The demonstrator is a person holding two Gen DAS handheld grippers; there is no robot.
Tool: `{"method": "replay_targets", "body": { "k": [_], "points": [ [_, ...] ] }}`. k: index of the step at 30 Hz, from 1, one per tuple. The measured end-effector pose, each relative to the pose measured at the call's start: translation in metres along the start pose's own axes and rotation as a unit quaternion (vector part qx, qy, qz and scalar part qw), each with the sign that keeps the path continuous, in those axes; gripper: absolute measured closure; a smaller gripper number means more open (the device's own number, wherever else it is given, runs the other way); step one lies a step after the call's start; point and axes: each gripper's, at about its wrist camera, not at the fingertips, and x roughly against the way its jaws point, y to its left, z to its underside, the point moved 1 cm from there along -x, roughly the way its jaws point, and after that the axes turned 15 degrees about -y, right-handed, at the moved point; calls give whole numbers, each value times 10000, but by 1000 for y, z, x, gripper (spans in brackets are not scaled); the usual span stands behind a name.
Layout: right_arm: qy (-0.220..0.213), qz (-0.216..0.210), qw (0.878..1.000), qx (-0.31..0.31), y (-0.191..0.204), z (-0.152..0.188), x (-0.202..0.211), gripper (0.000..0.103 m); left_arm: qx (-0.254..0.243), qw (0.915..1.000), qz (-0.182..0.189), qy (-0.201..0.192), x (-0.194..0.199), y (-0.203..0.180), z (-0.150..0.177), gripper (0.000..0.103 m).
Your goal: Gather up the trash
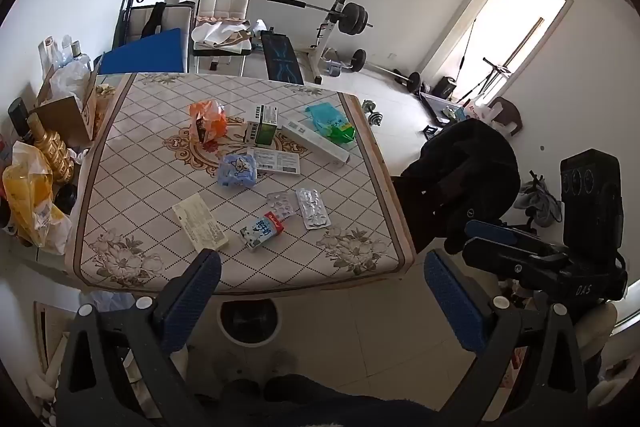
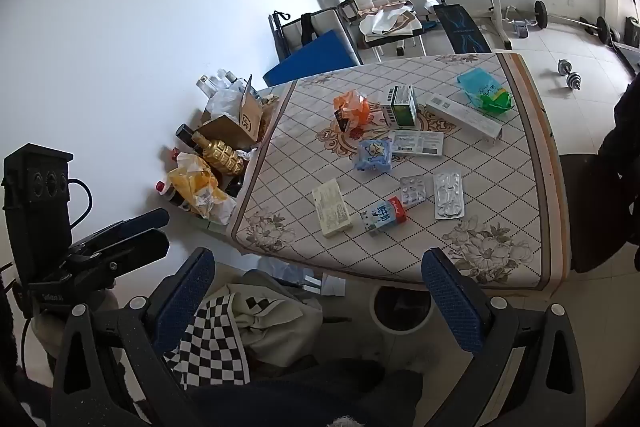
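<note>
While beyond open jaws, trash (image 1: 256, 163) untouched.

The letters "DAS" (image 1: 573, 289) stand in white on the black body of the other gripper, seen from the left wrist. Print covers the small milk carton (image 1: 262, 230), the flat boxes and the green pouch (image 1: 332, 123), but it is too small to read.
</note>
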Motion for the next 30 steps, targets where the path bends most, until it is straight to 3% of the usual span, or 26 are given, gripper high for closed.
{"method": "replay_targets", "body": {
  "k": [30],
  "points": [
    [97,-111,9999,17,9,4,-7,0,28,10000,21,-47,9,8,4,0]
  ]
}}
